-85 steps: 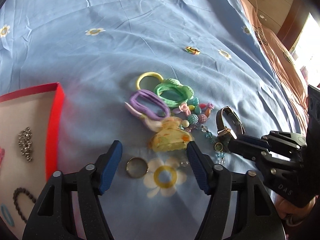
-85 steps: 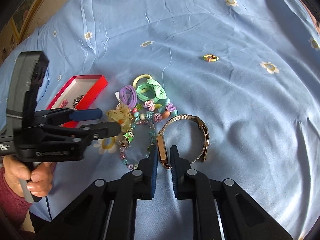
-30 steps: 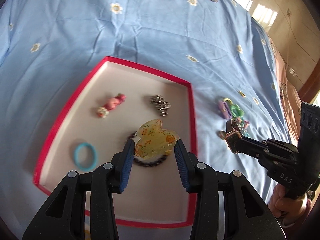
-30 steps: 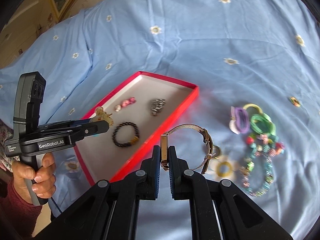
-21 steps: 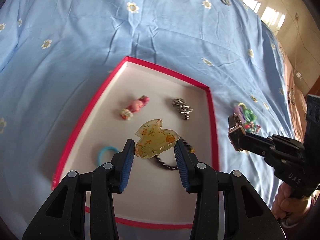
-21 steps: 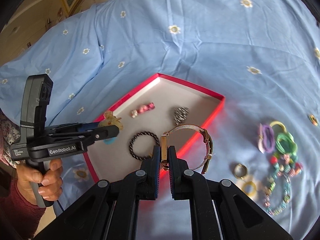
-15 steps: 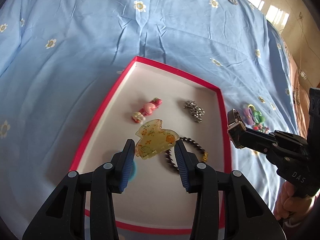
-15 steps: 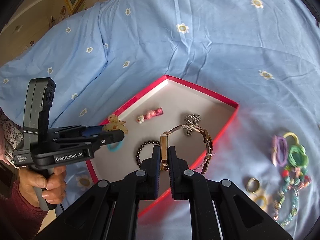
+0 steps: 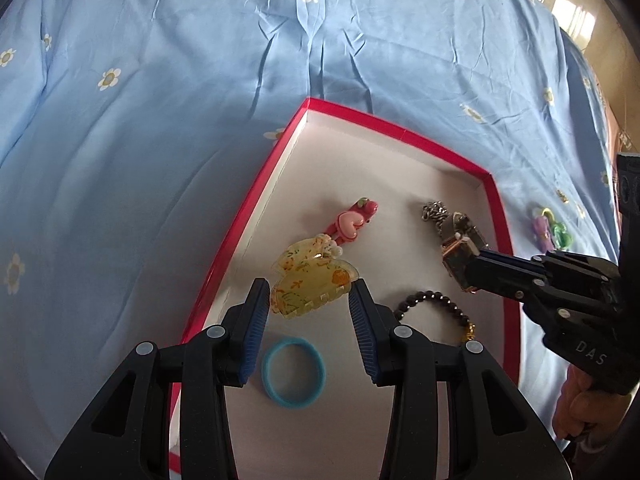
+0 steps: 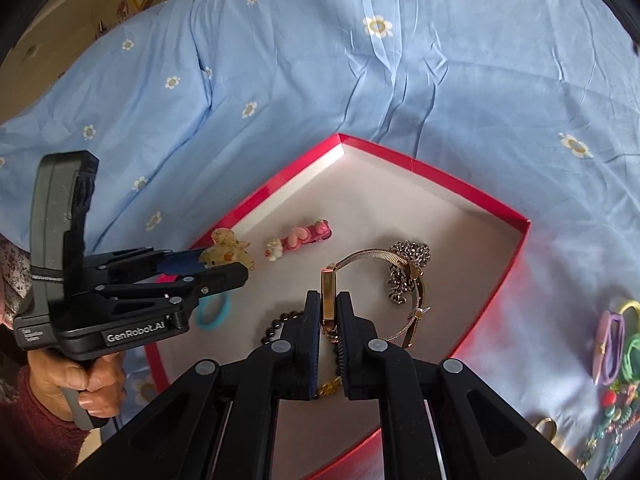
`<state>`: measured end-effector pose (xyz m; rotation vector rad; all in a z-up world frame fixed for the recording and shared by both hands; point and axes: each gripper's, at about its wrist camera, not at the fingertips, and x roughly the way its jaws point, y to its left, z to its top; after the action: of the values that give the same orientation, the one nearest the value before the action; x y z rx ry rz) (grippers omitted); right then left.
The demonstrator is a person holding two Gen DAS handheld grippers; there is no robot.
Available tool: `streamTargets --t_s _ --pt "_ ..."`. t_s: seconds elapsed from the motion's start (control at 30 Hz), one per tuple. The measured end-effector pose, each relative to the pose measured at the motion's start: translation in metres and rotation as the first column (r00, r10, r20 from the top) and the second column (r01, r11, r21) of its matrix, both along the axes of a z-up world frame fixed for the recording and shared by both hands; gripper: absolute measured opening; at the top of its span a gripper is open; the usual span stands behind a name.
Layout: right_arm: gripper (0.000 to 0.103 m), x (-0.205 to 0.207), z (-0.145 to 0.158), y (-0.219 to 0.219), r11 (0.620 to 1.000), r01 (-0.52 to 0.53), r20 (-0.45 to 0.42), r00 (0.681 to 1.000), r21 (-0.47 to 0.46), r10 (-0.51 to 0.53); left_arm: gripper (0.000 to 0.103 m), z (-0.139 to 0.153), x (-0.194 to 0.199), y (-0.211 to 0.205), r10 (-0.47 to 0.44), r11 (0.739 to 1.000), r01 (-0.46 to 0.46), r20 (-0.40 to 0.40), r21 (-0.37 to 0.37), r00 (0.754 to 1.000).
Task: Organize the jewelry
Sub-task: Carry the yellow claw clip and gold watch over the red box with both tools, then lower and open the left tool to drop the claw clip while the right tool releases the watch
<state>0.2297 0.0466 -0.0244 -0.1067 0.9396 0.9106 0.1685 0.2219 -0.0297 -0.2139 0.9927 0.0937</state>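
My left gripper [image 9: 308, 294] is shut on a yellow translucent hair claw [image 9: 310, 280] and holds it over the near left part of a red box [image 9: 400, 130] with a white floor. My right gripper [image 10: 329, 300] is shut on a gold mesh-band watch [image 10: 376, 258] and holds it over the box's middle; it also shows in the left wrist view [image 9: 460, 254]. In the box lie a pink clip [image 9: 352, 222], a silver chain [image 10: 412, 256], a black bead bracelet [image 9: 436, 304] and a blue hair tie [image 9: 293, 372].
The box sits on a blue bedspread [image 9: 160, 120] with daisies. A heap of purple and green hair ties and beads [image 10: 616, 344] and a ring [image 10: 546, 428] lie on the spread right of the box. A wooden floor shows beyond the bed.
Both grippers lifted their items from the heap and carried them left over the red box. In the last half second both moved further in over the box floor.
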Motion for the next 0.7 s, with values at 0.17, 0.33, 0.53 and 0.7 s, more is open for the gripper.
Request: streamTargets --t_s 0.17,0.33,0.53,0.7 --pt "0.008 0.008 -0.015 0.007 1.000 -0.005 -0.027 1.000 -0.028 0.004 0.040 -0.008 0.004 -0.002 -0.003 1.000 0.004 -0.021 0.016 1.000" --pt "0.009 0.008 -0.019 0.007 1.000 -0.006 -0.036 0.999 -0.028 0.005 0.040 -0.008 0.006 -0.003 0.001 1.000 0.000 -0.025 0.023 1.000" --pt "0.011 0.008 -0.021 0.006 1.000 -0.007 -0.052 0.999 -0.016 0.007 0.040 -0.008 0.009 -0.004 0.001 0.999 0.000 -0.026 0.032 1.000" --pt "0.013 0.010 -0.023 0.007 1.000 -0.003 -0.063 0.998 -0.016 0.002 0.040 -0.008 0.009 -0.006 0.002 0.999 -0.001 -0.029 0.044 1.000"
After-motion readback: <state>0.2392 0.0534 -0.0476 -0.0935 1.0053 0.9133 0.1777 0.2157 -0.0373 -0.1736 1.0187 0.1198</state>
